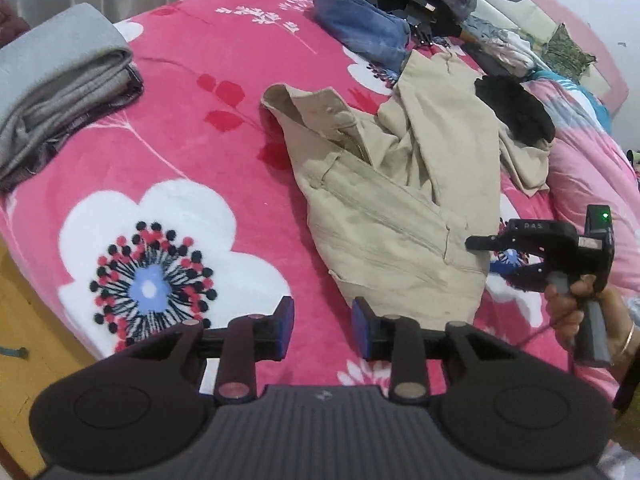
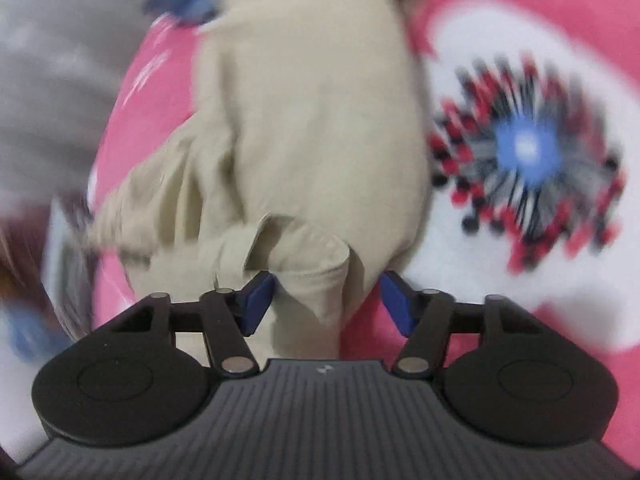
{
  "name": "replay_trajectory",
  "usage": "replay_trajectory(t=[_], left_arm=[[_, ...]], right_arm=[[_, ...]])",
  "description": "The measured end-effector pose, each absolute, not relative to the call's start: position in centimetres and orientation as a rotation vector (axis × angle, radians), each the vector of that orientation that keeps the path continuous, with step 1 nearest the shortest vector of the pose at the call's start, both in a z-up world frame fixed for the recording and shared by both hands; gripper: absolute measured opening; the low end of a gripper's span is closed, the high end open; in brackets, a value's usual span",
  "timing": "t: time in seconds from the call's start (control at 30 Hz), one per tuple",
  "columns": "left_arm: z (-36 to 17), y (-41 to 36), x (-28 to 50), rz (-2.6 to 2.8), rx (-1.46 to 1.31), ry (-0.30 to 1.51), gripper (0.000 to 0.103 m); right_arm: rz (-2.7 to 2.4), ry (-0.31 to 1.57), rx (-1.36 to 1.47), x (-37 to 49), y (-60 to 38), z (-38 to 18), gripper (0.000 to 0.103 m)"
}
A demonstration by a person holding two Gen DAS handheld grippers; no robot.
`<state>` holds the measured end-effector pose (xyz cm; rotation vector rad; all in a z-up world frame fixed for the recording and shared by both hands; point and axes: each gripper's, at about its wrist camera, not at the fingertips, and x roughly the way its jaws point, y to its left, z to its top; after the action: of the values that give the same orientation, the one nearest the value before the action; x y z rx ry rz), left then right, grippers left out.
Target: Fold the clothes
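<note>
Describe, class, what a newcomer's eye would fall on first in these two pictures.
First, the pink floral blanket with its big white flower, covering the bed. On it, mid-frame, lie rumpled beige trousers, with a folded grey blanket at the far left. In the blurred right wrist view, the right gripper is open, a fold of trousers between its blue fingers.

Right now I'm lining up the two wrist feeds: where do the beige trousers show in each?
Left wrist: beige trousers lie crumpled centre-right on the bed.
Right wrist: they fill the centre, blurred, a fold between the open right gripper.
Shared landmark: the blue-centred white flower on the pink blanket.
</note>
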<state>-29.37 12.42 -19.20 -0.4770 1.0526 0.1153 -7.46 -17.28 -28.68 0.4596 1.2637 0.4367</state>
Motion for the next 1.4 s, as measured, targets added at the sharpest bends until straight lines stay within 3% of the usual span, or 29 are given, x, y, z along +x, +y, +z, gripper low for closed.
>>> replay_trajectory(t=[0.07, 0.23, 0.47, 0.63, 1.0, 1.1, 1.13, 1.23, 1.4], left_arm=[[-19.5, 12.8, -29.9, 0.109, -0.522, 1.049, 0.029], [-19.9, 14.3, -31.8, 0.105, -0.631, 1.042, 0.026], [-20.6, 15.6, -34.2, 0.167, -0.674, 1.054, 0.026], [-21.5, 14.5, -34.3, 0.155, -0.715, 1.053, 0.026], [-20.0, 16.9, -40.3, 0.38, -0.717, 1.063, 0.027], [-21.1, 18.2, -42.2, 0.444, -0.742, 1.091, 0.027], [-21.5, 18.7, -42.7, 0.459, -0.753, 1.1, 0.029], [-22.5, 18.7, -43.0, 0.42, -0.813, 1.091, 0.038], [-24.7, 17.3, -42.2, 0.305, -0.927, 1.049, 0.053]], right_arm=[[0.446, 1.254, 0.53, -7.6, -17.3, -29.0, 0.007], [0.611, 1.172, 0.513, -11.3, -15.3, -24.0, 0.006], [0.734, 1.155, -0.002, -18.0, -10.2, -20.4, 0.007], [0.601, 1.302, 0.176, -18.4, -12.9, -23.6, 0.007], [1.312, 1.188, 0.175, -22.2, 0.2, -22.2, 0.007], [1.304, 1.281, 0.079, -22.7, 2.8, -26.1, 0.02], [1.296, 1.337, 0.013, -23.1, 3.4, -27.5, 0.029], [1.294, 1.468, -0.191, -24.7, 3.9, -29.8, 0.031], [1.286, 1.439, -0.176, -21.1, 0.9, -25.6, 0.04]])
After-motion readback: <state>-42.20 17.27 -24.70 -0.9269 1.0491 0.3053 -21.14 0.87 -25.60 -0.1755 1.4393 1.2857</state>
